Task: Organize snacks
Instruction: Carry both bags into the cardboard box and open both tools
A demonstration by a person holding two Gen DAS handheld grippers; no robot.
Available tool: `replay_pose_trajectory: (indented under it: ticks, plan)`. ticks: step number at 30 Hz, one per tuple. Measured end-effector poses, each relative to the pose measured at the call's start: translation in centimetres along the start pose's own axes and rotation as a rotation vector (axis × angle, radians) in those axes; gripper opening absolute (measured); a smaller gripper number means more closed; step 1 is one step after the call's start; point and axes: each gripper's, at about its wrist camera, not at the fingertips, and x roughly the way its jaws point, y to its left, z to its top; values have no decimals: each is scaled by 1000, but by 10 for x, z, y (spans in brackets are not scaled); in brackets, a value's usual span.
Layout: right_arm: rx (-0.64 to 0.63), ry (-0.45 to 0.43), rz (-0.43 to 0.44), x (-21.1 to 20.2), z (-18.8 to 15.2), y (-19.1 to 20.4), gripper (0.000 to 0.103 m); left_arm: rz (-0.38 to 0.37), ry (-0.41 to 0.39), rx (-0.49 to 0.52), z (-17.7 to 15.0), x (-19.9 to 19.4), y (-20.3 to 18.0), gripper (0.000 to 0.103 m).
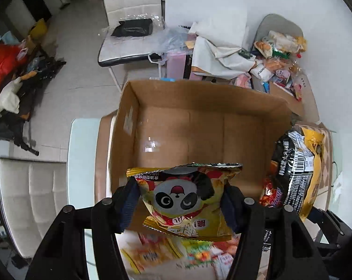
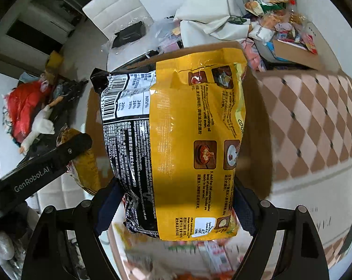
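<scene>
My left gripper (image 1: 179, 204) is shut on a small yellow panda snack bag (image 1: 185, 200) and holds it over the near edge of an open cardboard box (image 1: 199, 126), whose inside shows bare. My right gripper (image 2: 176, 207) is shut on a large yellow and black noodle pack (image 2: 176, 140), held upright in front of the same box (image 2: 94, 112). That pack also shows in the left wrist view (image 1: 297, 170) at the box's right side. The left gripper's arm (image 2: 43, 170) shows at the left of the right wrist view. Loose snack packets (image 1: 176, 254) lie blurred below both grippers.
A heap of snacks and bags (image 1: 278, 53) fills a chair and a small box beyond the cardboard box. A white chair (image 1: 131, 23) holds a black bag. Clothes and a red bag (image 1: 5, 70) lie on the floor at left. A checkered cloth (image 2: 316, 121) lies at right.
</scene>
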Motion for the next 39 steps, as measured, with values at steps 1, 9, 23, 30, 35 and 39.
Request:
replay_pose_trajectory:
  ticks: [1,9,23,30,35,39]
  plan:
    - [0,5,-12,13,12,4,87,6,9,4,11,10,2,59]
    - [11,94,-86,107,80,6,87,-15,148,52,57,83,9,60]
    - [-23,223,-142,185,110,-11,87,-42,278,100,60,145,-10,60]
    - [-42,258,-139,192,108,-4,88,-26,286,104,59,152,-12,61]
    - [-68,262,-163,187,115,1,95,-13,309,74,61,157,-8,67]
    - [-91,248,-189,179,117,4,96,-13,277,56,61,151,-4,85]
